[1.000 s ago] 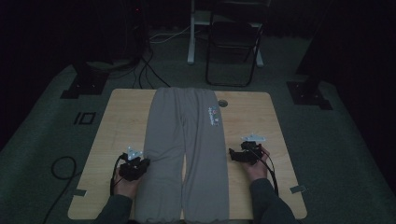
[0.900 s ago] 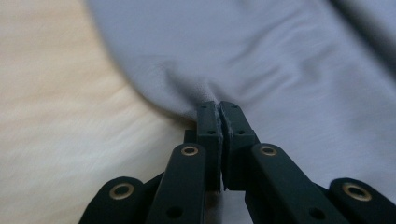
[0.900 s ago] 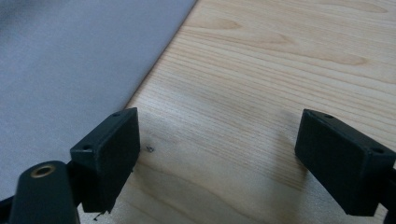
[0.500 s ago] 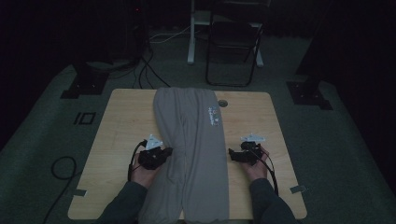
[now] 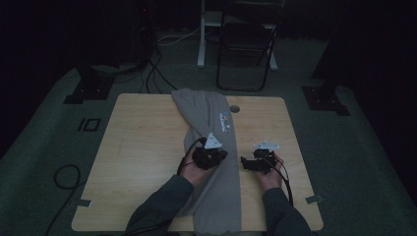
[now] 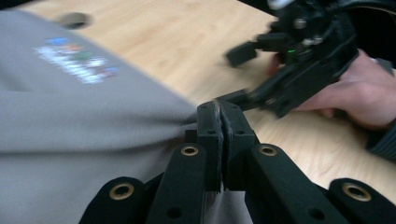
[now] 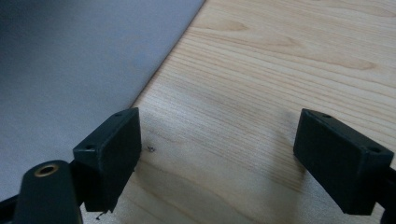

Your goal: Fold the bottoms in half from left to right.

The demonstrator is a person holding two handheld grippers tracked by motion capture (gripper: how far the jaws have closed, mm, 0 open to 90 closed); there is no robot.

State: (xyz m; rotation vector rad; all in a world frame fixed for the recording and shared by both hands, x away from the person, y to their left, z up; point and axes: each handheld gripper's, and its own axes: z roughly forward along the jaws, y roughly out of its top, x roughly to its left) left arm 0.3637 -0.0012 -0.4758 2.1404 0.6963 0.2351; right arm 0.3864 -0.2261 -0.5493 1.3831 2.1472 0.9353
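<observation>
The grey trousers (image 5: pixel 211 147) lay lengthwise down the middle of the wooden table (image 5: pixel 142 147), waistband at the far edge and legs running toward the person. Compared with one second earlier, when both legs lay flat side by side, the left leg had been carried across onto the right one, so the garment was narrower and bare wood was exposed at its left. The left gripper (image 5: pixel 212 155) had travelled from the left edge of the trousers to a position above their middle. In the left gripper view, its jaws were pressed together, pinching a fold of the grey fabric (image 6: pixel 93 140) that pulled taut toward the pads. The right gripper (image 5: pixel 256 163) rested in place just beside the right edge of the trousers, jaws spread wide over bare wood, holding nothing.
</observation>
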